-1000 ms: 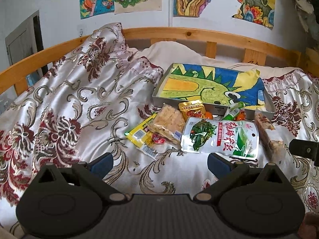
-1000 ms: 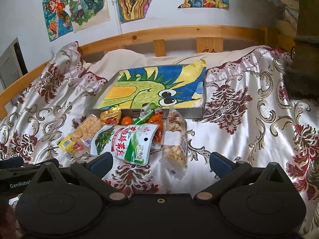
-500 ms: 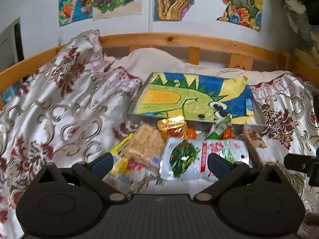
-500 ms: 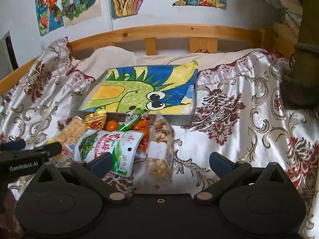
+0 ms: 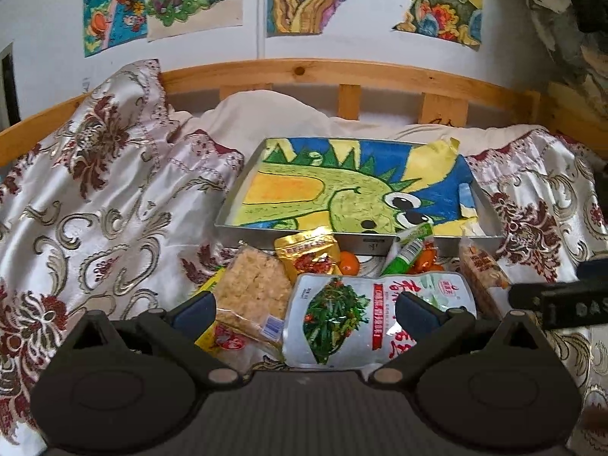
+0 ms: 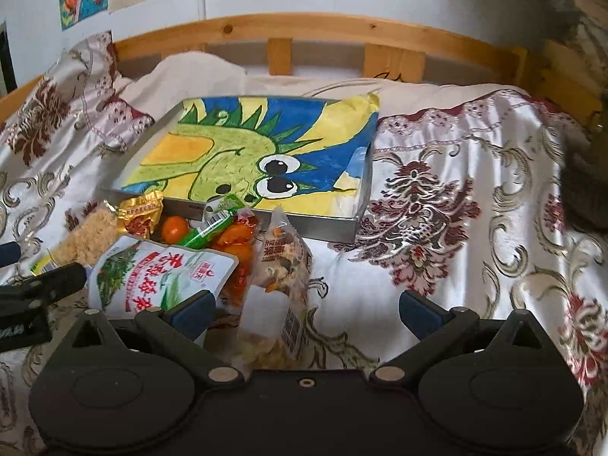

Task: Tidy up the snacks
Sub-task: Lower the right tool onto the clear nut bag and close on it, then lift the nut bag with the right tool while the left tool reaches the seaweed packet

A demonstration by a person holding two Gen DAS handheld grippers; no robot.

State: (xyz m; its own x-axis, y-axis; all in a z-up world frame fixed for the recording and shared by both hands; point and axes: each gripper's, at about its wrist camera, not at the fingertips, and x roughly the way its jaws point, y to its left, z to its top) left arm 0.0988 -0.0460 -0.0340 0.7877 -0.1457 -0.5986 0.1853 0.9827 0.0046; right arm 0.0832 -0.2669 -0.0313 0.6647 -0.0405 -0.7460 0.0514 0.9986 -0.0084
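Observation:
Several snack packs lie on the bedspread in front of a metal tray (image 5: pixel 304 231) lined with a dinosaur drawing. A white pickled-vegetable pouch (image 5: pixel 342 315) lies nearest, with a rice-cracker pack (image 5: pixel 252 288) to its left, a gold packet (image 5: pixel 307 252), a green tube (image 5: pixel 408 252) and small oranges behind. A clear nut-mix bag (image 6: pixel 283 266) lies to the right. My left gripper (image 5: pixel 304 309) is open just above the pouch and cracker pack. My right gripper (image 6: pixel 304 311) is open over the nut-mix bag. The tray (image 6: pixel 326 226) and pouch (image 6: pixel 152 277) also show in the right wrist view.
A wooden bed rail (image 5: pixel 342 76) runs along the back with a cream pillow (image 5: pixel 273 114) before it. The floral satin bedspread (image 6: pixel 456 209) is bunched high at the left (image 5: pixel 95 174). Drawings hang on the wall (image 5: pixel 182 0). Dark fabric (image 6: pixel 585 190) hangs at the far right.
Both grippers have moved forward and down toward the snack pile. The left one swung right, so the pouch now lies between its fingers. Nothing was picked up.

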